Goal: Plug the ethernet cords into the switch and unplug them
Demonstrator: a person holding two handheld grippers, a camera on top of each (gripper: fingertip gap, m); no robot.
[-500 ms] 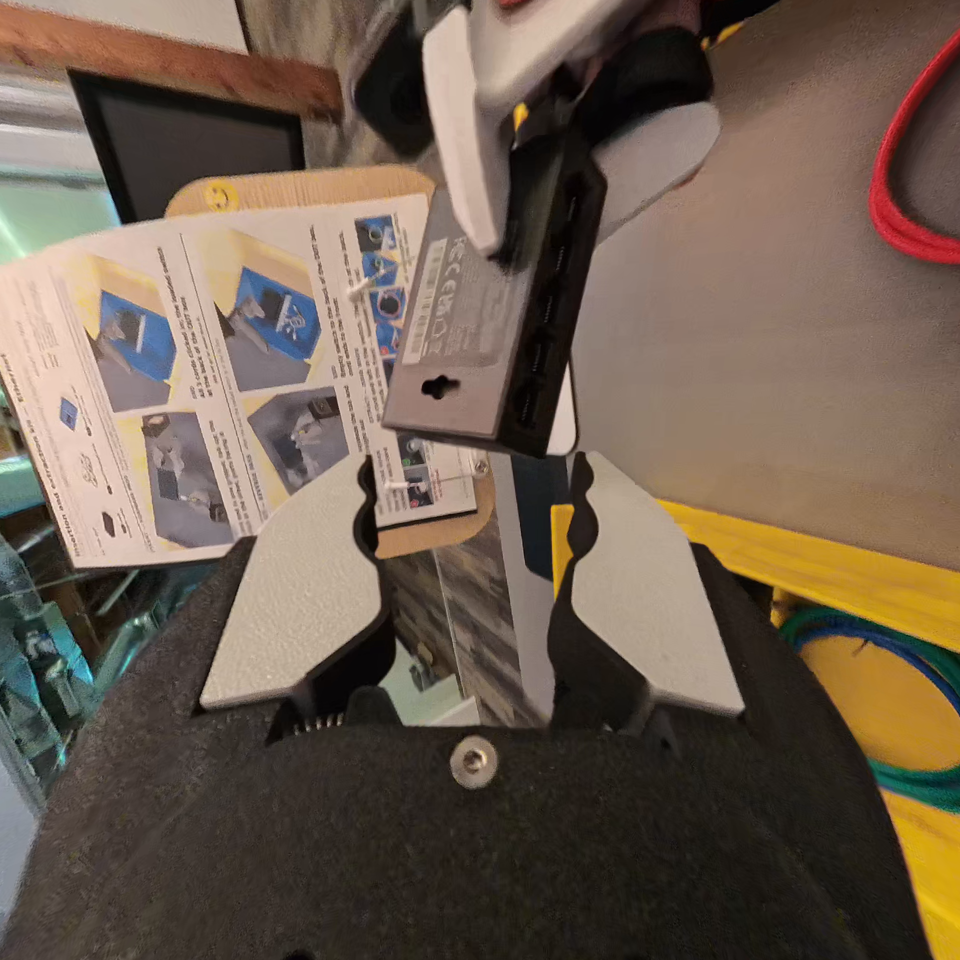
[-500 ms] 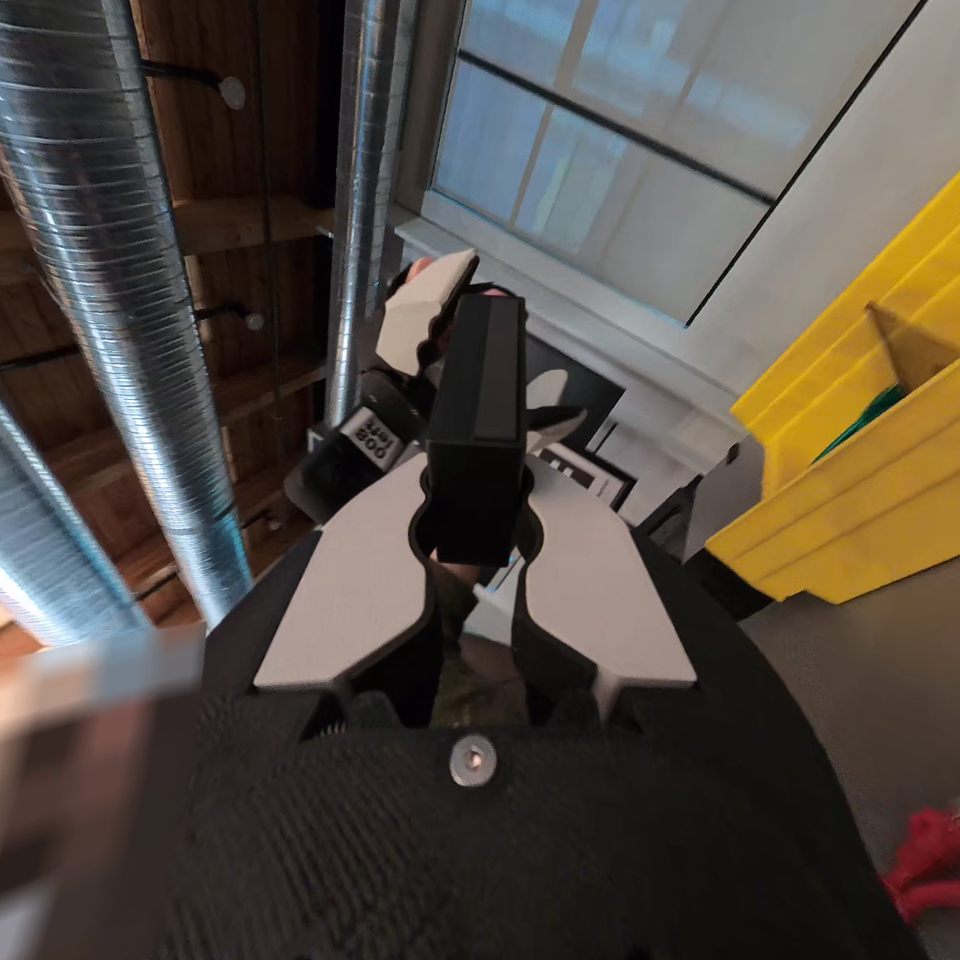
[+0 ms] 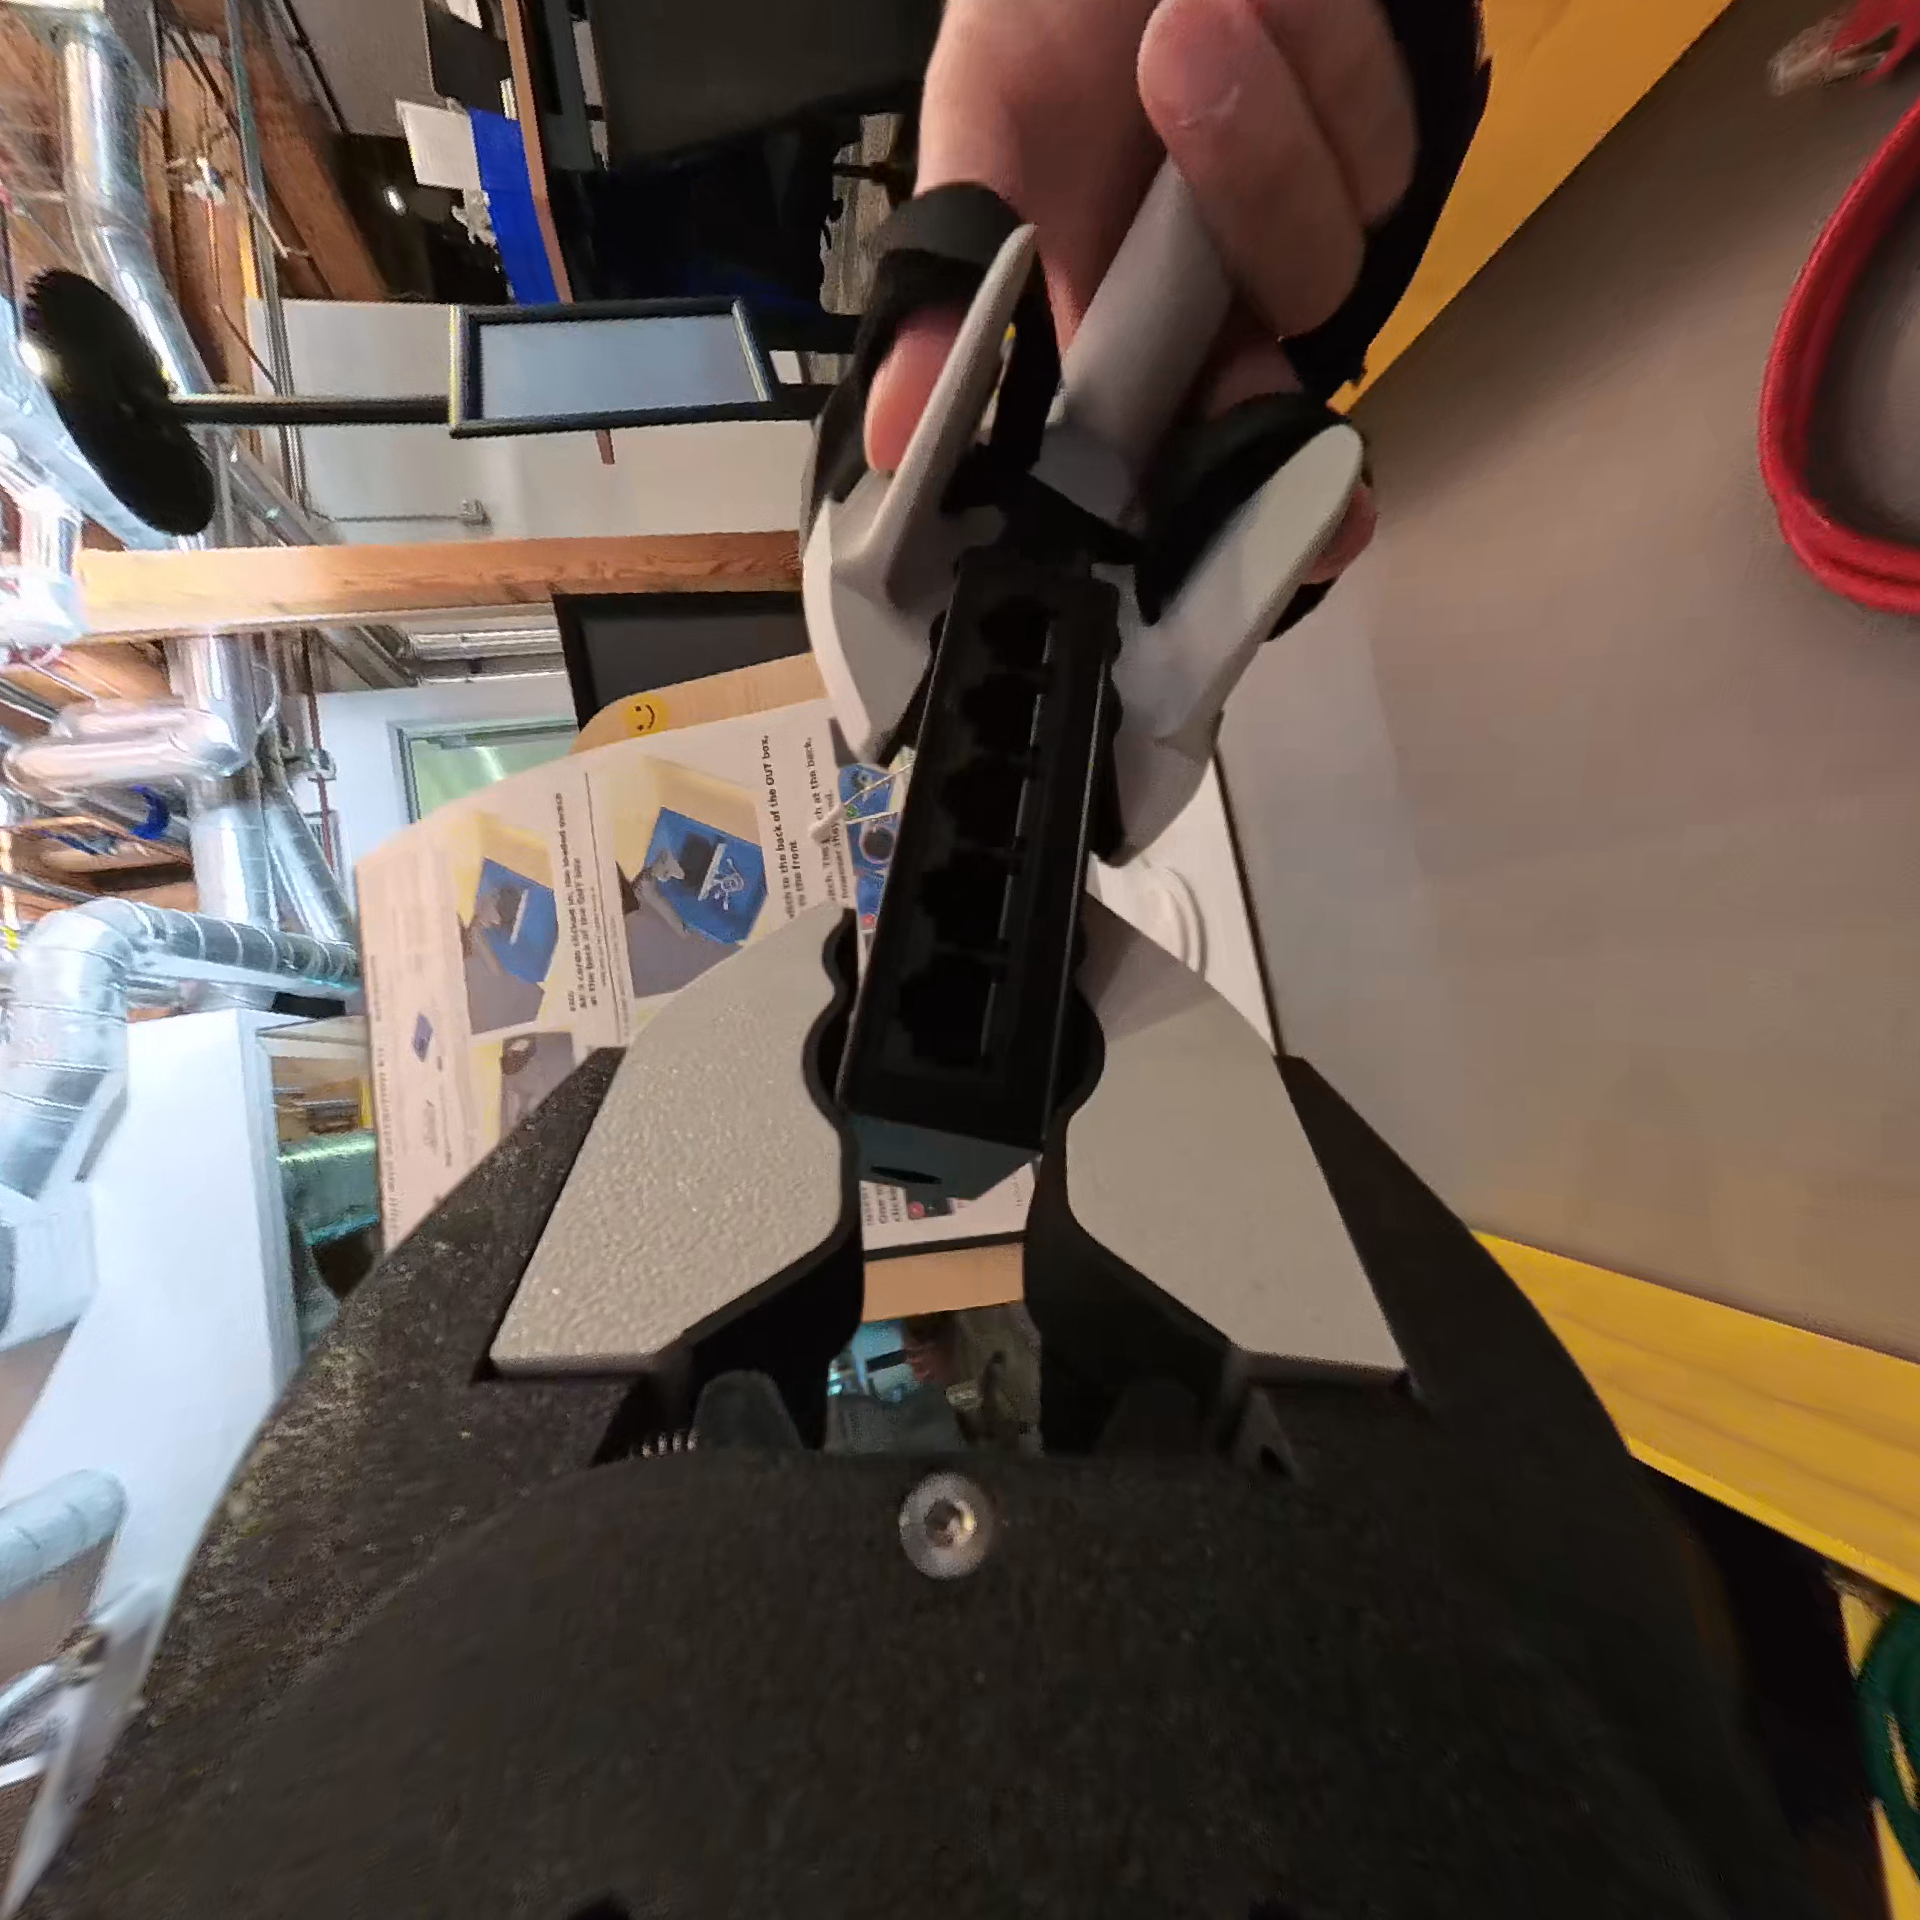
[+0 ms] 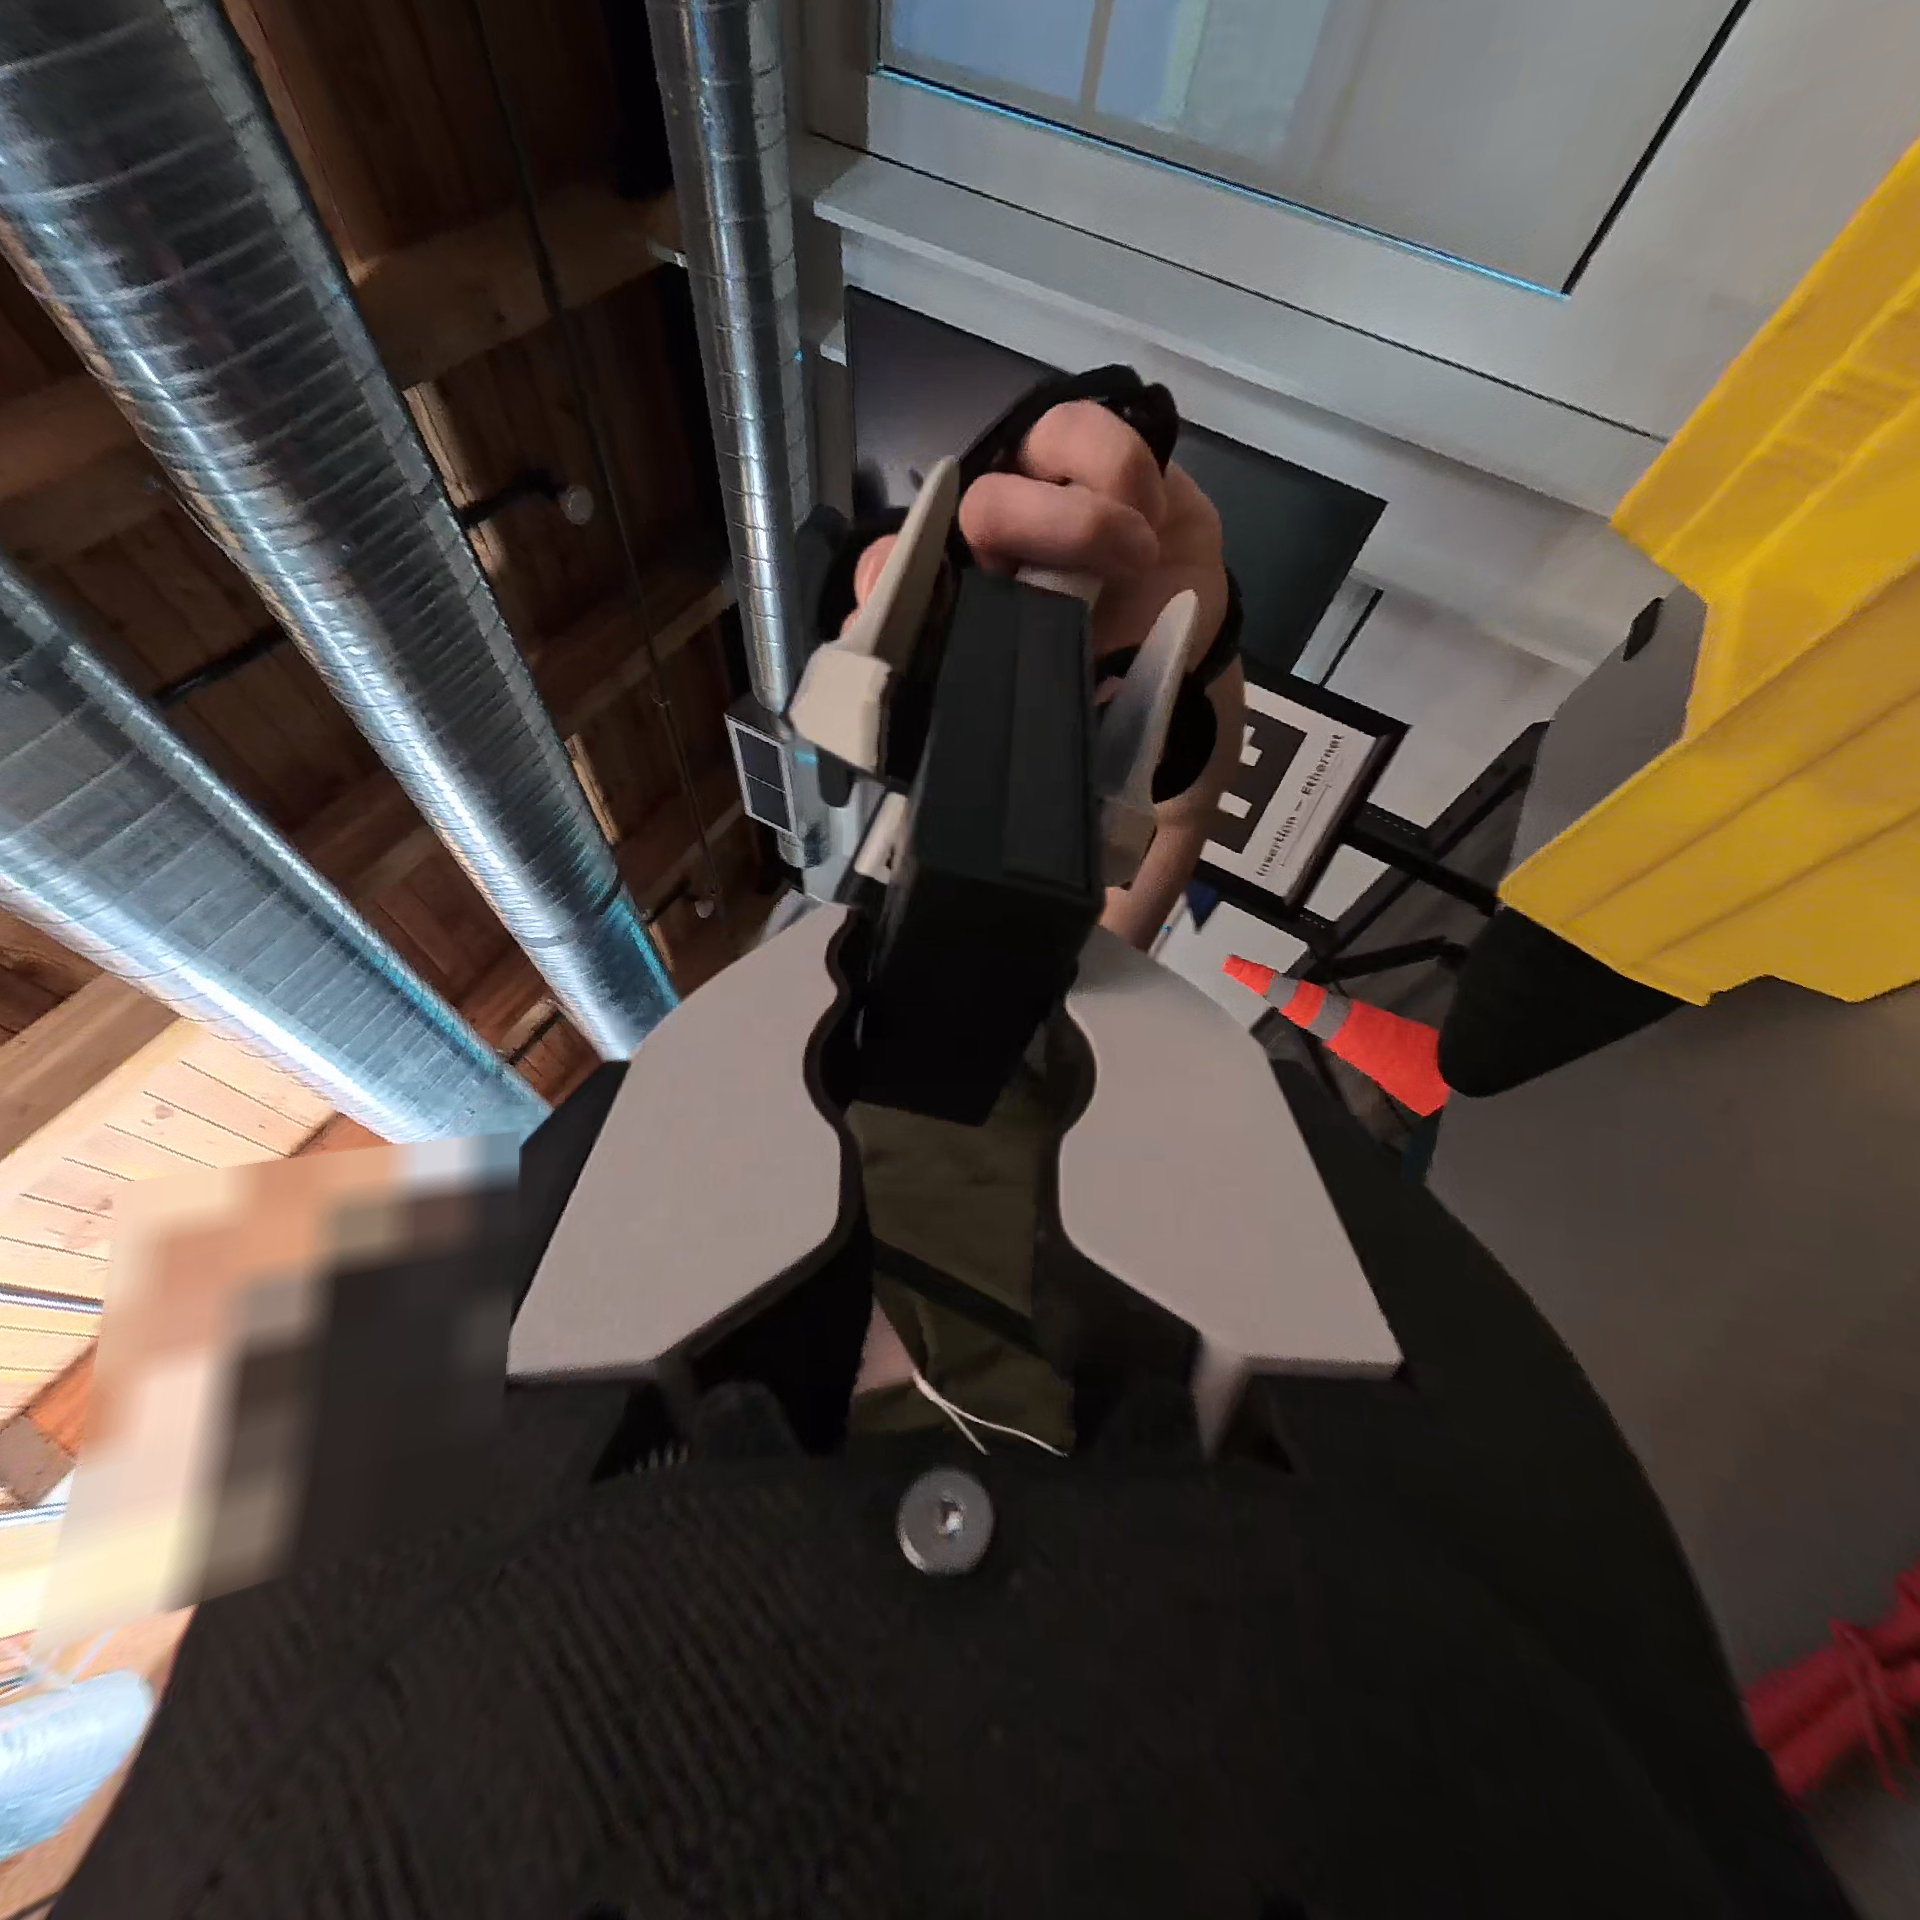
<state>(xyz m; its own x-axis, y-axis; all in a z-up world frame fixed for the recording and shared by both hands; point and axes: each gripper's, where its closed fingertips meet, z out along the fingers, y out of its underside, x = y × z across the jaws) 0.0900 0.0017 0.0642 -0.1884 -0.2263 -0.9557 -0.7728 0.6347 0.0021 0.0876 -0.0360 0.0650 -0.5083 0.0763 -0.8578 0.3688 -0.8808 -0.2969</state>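
Held in the air above the bench (image 3: pixel 1558 831), the black switch (image 3: pixel 977 935) spans both tools. The left tool (image 3: pixel 951 1049) grips one end, fingers narrowly parted around it; the right tool (image 4: pixel 951 1023) clamps the other. A red cord (image 3: pixel 1808 416) lies beyond on the bench.

Big shiny metal pipes (image 4: pixel 312 582) run under a brown wooden ceiling (image 4: pixel 436 343). A window (image 4: pixel 1247 83) sits high in a white wall, near a yellow bin (image 4: pixel 1766 727). An orange cone (image 4: pixel 1351 1029) stands farther back.
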